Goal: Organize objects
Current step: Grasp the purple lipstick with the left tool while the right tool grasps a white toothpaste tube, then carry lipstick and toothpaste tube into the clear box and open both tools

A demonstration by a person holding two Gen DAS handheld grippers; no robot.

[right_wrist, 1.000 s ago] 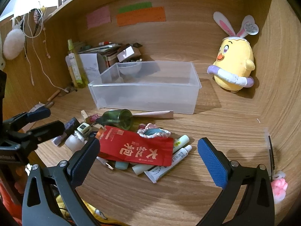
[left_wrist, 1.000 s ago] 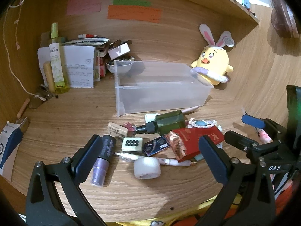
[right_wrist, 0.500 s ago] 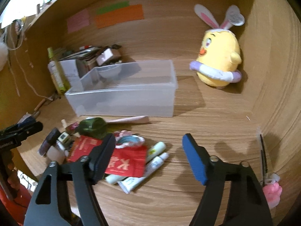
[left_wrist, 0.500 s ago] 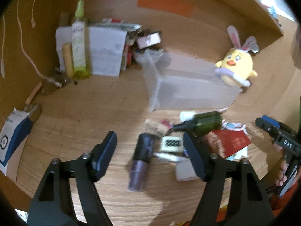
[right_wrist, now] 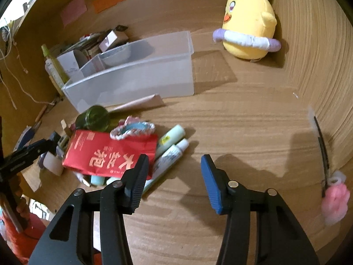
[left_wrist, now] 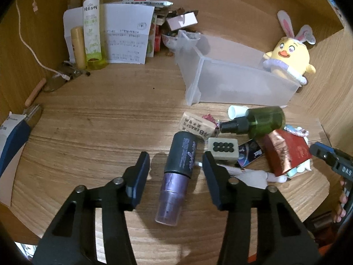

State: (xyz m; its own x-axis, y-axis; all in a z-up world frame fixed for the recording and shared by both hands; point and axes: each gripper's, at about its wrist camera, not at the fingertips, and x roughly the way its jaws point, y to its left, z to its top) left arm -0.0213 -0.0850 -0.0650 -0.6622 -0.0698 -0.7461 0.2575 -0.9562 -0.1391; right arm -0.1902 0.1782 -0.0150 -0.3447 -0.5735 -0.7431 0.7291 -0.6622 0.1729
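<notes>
A pile of small items lies on the wooden desk in front of a clear plastic bin [left_wrist: 231, 81] [right_wrist: 141, 77]. A purple tube with a black cap [left_wrist: 176, 176] lies between the open jaws of my left gripper [left_wrist: 176, 172], which straddles it without touching. Beside it are a tile with black dots [left_wrist: 223, 150], an eraser packet [left_wrist: 196, 127], a green spray bottle [left_wrist: 260, 120] and a red packet [left_wrist: 286, 152] [right_wrist: 108, 154]. My right gripper [right_wrist: 174, 172] is open and empty, just right of the red packet and two tubes [right_wrist: 169, 145].
A yellow chick plush [left_wrist: 289, 59] [right_wrist: 249, 33] sits at the back right. Bottles [left_wrist: 91, 28], papers and small boxes crowd the back left. A blue-white carton [left_wrist: 11, 141] lies at the left edge. A pink fluffy pen [right_wrist: 326, 167] lies at the right.
My left gripper moved forward and down over the purple tube, jaws now on either side of it. My right gripper moved forward and tilted down towards the desk right of the red packet.
</notes>
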